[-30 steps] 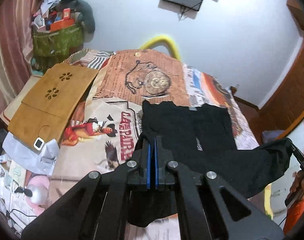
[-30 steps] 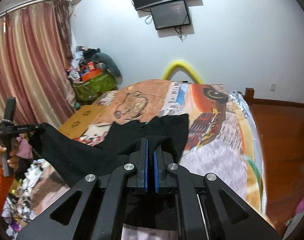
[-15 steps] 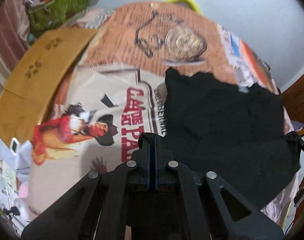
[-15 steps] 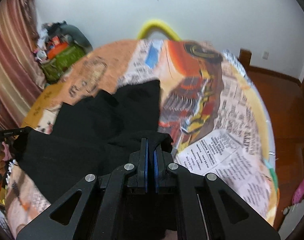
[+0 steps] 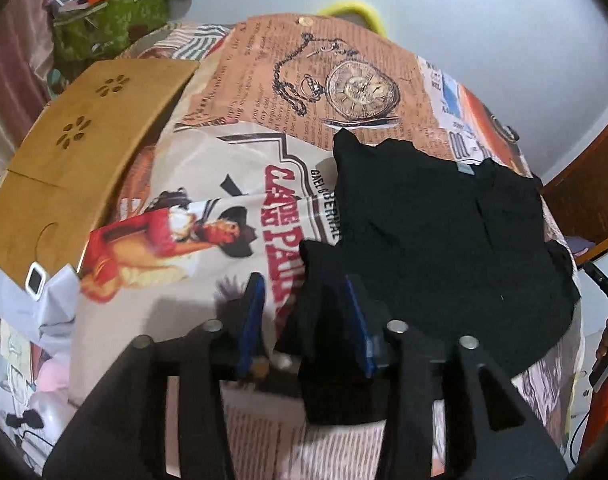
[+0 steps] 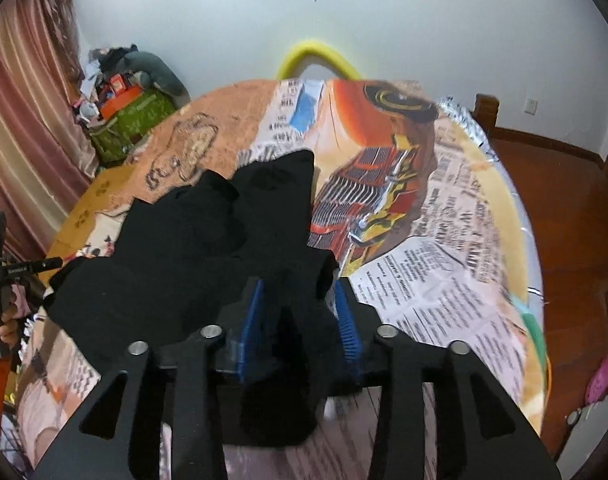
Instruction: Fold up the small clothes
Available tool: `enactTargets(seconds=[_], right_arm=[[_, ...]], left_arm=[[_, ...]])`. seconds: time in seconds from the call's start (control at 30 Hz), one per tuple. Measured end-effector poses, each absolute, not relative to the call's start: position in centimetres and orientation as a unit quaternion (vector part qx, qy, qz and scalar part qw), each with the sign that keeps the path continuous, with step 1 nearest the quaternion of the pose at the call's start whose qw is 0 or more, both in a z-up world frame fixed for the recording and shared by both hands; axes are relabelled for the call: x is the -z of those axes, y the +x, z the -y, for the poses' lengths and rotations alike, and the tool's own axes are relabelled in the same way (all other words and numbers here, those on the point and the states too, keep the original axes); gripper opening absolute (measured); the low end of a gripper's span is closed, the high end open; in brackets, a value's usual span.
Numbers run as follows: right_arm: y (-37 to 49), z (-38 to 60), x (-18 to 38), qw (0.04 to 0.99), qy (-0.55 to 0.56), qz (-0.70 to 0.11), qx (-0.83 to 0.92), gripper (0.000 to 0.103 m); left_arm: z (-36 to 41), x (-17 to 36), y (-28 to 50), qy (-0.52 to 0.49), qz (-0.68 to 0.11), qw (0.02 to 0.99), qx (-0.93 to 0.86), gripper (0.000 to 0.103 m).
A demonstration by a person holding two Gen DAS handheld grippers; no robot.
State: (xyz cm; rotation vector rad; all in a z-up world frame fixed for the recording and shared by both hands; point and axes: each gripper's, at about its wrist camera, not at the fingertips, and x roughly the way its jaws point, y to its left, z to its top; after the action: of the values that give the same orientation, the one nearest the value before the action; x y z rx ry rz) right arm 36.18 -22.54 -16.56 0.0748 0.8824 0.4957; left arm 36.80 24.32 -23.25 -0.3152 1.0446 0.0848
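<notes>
A small black garment [image 5: 443,240] lies spread on the printed bedspread [image 5: 224,184]; it also shows in the right wrist view [image 6: 208,256]. My left gripper [image 5: 304,312] is open, its blue pads apart, with the garment's near left corner lying loose between them. My right gripper [image 6: 300,312] is open too, with the garment's near right corner draped between its blue pads. The garment's far edge lies flat toward the headboard end.
A wooden lap tray [image 5: 84,152] lies on the bed's left side with a small white device [image 5: 35,280] by it. A green bag [image 6: 132,124] of clutter stands by the curtain. A yellow foam arch [image 6: 315,60] stands at the bed's far end. Wooden floor [image 6: 563,208] lies to the right.
Both grippers carried the garment's near edge forward and down onto the bed, then opened. The corners that were clamped now lie loose between the pads.
</notes>
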Motion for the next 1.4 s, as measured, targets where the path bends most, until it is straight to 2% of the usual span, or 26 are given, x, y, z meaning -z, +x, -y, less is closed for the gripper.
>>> enactTargets(seconds=[0.03, 0.33, 0.4, 0.47, 0.63, 0.7, 0.73, 0.77, 0.87, 1.1, 1.4], right_arm=[[35.9, 22.7, 16.3, 0.876, 0.035, -0.419, -0.237, 0.041], [34.1, 23.9, 17.6, 0.873, 0.043, -0.432, -0.222, 0.043], [34.0, 23.8, 18.6, 0.867, 0.050, -0.443, -0.221, 0.043], [34.1, 23.5, 19.5, 0.864, 0.045, -0.451, -0.218, 0.043], [35.0, 23.6, 21.1, 0.868, 0.053, -0.449, -0.205, 0.043], [35.3, 23.7, 21.6, 0.866, 0.053, -0.453, -0.203, 0.032], [35.4, 23.6, 21.9, 0.861, 0.057, -0.460, -0.209, 0.017], [35.5, 23.5, 22.0, 0.856, 0.060, -0.467, -0.215, 0.009], [34.8, 23.2, 21.1, 0.863, 0.045, -0.454, -0.218, 0.007], [33.7, 23.1, 14.7, 0.888, 0.041, -0.388, -0.245, 0.005], [36.8, 20.1, 9.0, 0.908, 0.021, -0.331, -0.254, 0.004]], left_arm=[[-24.4, 23.1, 36.1, -0.153, -0.495, 0.854, -0.043, 0.050], [-24.2, 24.8, 34.5, -0.175, -0.506, 0.843, -0.048, 0.049], [-23.8, 25.2, 34.8, -0.171, -0.508, 0.843, -0.045, 0.039], [-23.3, 25.6, 35.0, -0.160, -0.515, 0.841, -0.043, 0.023], [-22.6, 26.1, 35.1, -0.151, -0.514, 0.843, -0.051, 0.011], [-22.6, 26.0, 35.0, -0.154, -0.510, 0.845, -0.051, 0.009], [-22.5, 25.8, 34.8, -0.154, -0.507, 0.847, -0.052, 0.008], [-22.5, 25.5, 34.7, -0.151, -0.503, 0.849, -0.053, 0.008], [-22.4, 23.7, 34.2, -0.143, -0.486, 0.860, -0.053, 0.008], [-22.2, 18.0, 34.1, -0.145, -0.435, 0.888, -0.038, 0.008], [-23.0, 13.0, 39.5, -0.148, -0.401, 0.903, -0.047, 0.008]])
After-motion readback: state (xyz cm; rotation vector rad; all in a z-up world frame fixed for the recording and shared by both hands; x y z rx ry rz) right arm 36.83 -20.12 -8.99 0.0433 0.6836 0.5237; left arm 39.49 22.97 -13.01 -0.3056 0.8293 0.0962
